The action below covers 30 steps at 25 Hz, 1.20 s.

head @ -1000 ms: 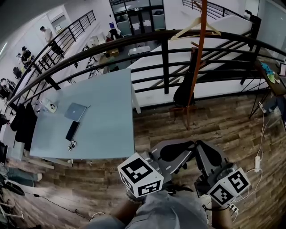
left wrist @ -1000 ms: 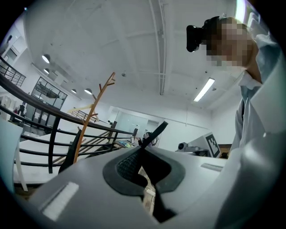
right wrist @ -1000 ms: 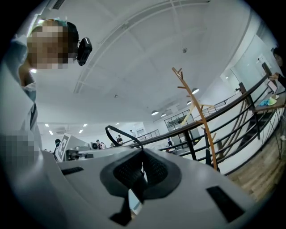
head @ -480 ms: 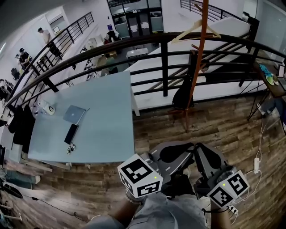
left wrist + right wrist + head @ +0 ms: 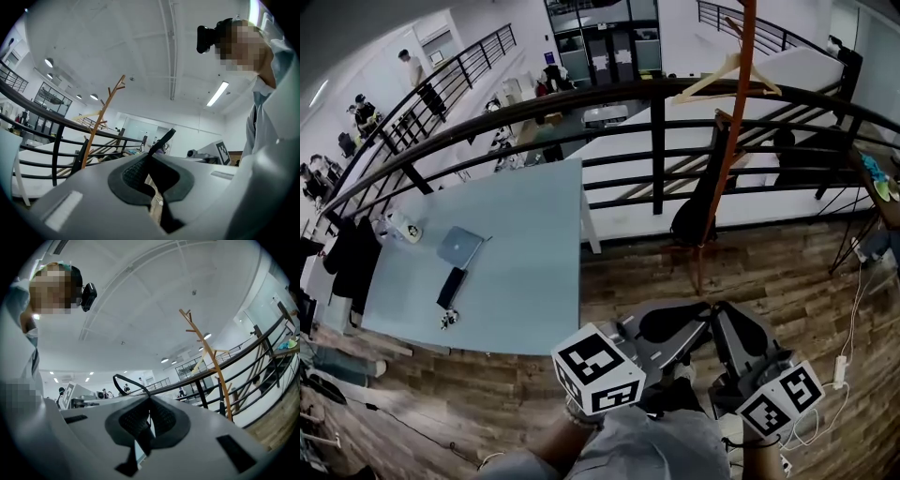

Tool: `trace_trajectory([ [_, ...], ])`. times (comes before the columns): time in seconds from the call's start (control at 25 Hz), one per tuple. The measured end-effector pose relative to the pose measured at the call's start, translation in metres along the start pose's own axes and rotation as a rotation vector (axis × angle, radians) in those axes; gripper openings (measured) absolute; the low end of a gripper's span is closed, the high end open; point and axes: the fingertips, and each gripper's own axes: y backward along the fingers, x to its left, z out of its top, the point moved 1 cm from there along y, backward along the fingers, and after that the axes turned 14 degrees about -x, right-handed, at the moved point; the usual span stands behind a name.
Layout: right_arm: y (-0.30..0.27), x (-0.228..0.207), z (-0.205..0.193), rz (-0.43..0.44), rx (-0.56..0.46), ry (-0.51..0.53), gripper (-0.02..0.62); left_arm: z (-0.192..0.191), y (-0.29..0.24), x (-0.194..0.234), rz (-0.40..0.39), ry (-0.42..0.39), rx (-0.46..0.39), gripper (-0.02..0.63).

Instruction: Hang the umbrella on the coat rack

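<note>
I have both grippers low and close in front of the body, side by side, with the jaws pointing away from me and leaning slightly toward each other. The left gripper point(image 5: 675, 321) has its jaws pressed together on a thin black strip point(image 5: 161, 140) that sticks out past the pads. The right gripper point(image 5: 733, 330) has its jaws closed on a thin black loop point(image 5: 124, 379).

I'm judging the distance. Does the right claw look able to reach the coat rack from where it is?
Probably not yet. The right claw, shut on a black loop, sits low by the person, with open floor before the coat rack. Nothing blocks it; a step forward should do.
</note>
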Motion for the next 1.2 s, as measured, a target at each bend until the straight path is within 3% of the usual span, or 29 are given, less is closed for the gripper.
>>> trace_trajectory([
  [0.68, -0.063, -0.12, 0.037, 0.082, 0.016, 0.013, 0.002, 0.004, -0.111, 0.083, 0.102, 0.008, -0.042, 0.003],
  [1.2, -0.075, -0.198, 0.061, 0.141, -0.016, -0.014, 0.002, 0.0, -0.186, 0.107, 0.141, -0.046, -0.068, 0.003],
])
